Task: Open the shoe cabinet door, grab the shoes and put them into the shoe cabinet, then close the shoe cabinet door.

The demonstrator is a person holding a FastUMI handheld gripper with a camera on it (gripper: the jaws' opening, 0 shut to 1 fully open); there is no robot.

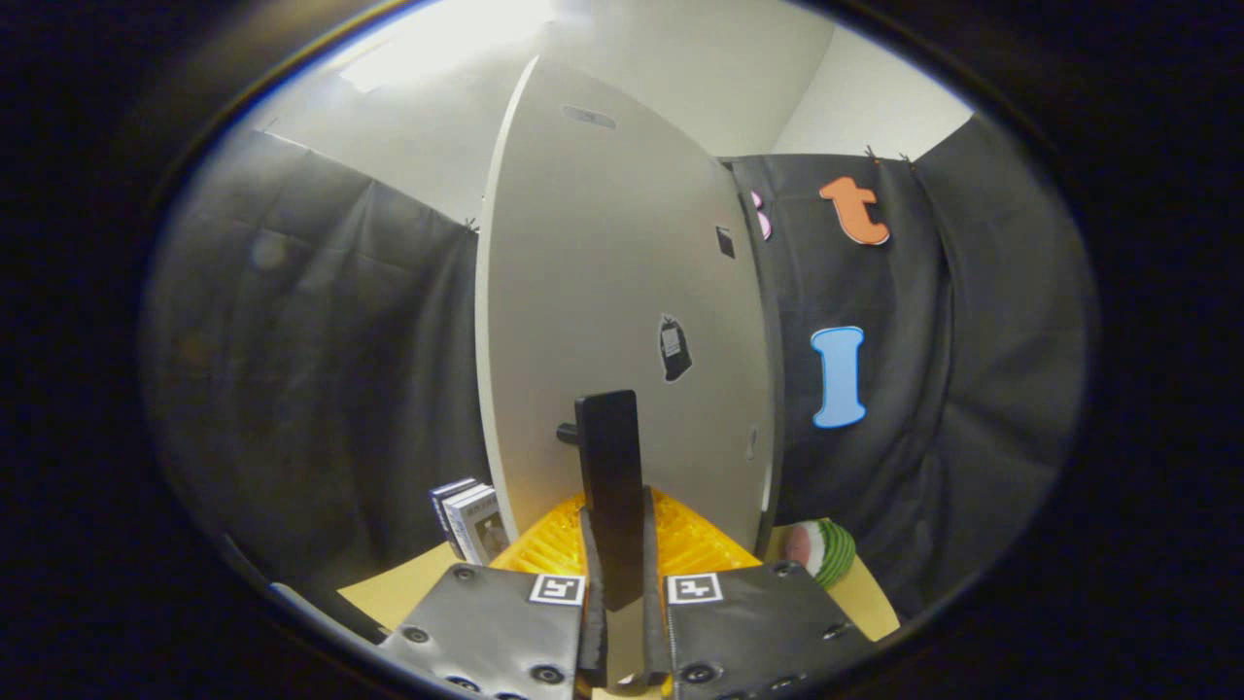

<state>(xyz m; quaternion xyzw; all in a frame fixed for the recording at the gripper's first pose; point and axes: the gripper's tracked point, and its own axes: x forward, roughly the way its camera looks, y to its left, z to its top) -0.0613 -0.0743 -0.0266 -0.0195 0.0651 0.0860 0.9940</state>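
— Holding what?
— Hand-held gripper [622,622] closed, both fingers pinching the black handle [609,467]. Fixed on the door [622,243], right ahead.

— How to do it well?
— Squeeze firm. Swing slow, along the door's own curve. No yanking, no twisting.

— Made of what?
— Left: boxes [468,520], likely cardboard, flat sides. Handle: hard, smooth, thin bar. Door: pale, flat, smooth board. Below: ribbed yellow mat [690,544], looks like plastic. Right: round melon slice [821,549], soft-looking, on the tan counter [418,588].

1 cabinet door [622,282], 1 handle [610,486], 2 boxes [469,520], 1 gripper [620,574].
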